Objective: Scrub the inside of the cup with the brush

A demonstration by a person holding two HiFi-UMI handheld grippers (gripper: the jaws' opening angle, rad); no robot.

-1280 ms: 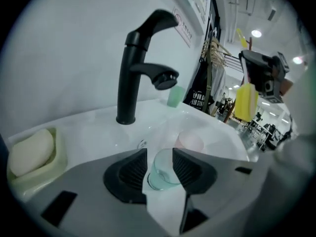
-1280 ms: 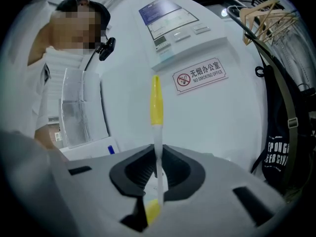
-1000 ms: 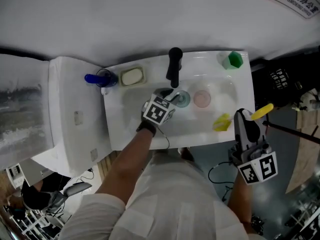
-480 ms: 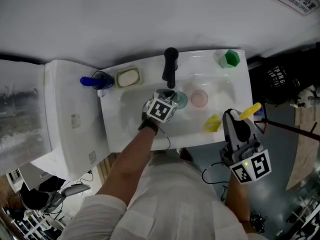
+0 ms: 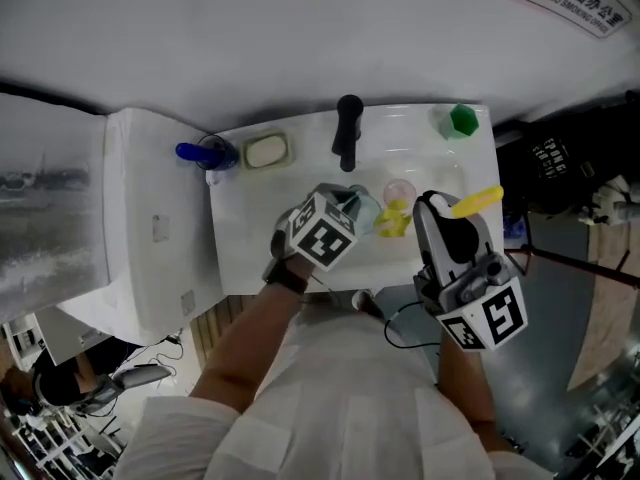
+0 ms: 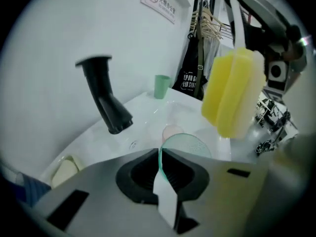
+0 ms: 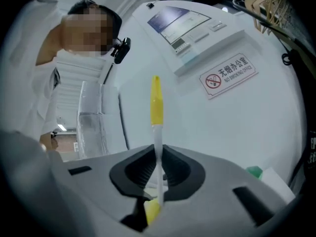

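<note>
My left gripper (image 5: 350, 206) has just been closing and is shut on the rim of a clear green cup (image 5: 366, 208), which hangs above the white sink (image 5: 250, 238). In the left gripper view the cup's wall (image 6: 185, 144) stands edge-on between the jaws. My right gripper (image 5: 436, 208) is shut on the white shaft of a brush. Its yellow sponge head (image 5: 394, 218) hangs just right of the cup and looms large in the left gripper view (image 6: 232, 93). The brush's yellow handle end (image 7: 156, 102) points away from the jaws in the right gripper view.
A black faucet (image 5: 348, 133) rises at the sink's back. A pink cup (image 5: 400, 190) stands in the basin, a green cup (image 5: 460, 120) on the back right corner. A soap dish (image 5: 265, 151) and a blue object (image 5: 205, 153) sit at the back left.
My left gripper closed on the green cup and lifted it out of the basin. My right gripper carried the brush left, bringing its sponge head beside the cup.
</note>
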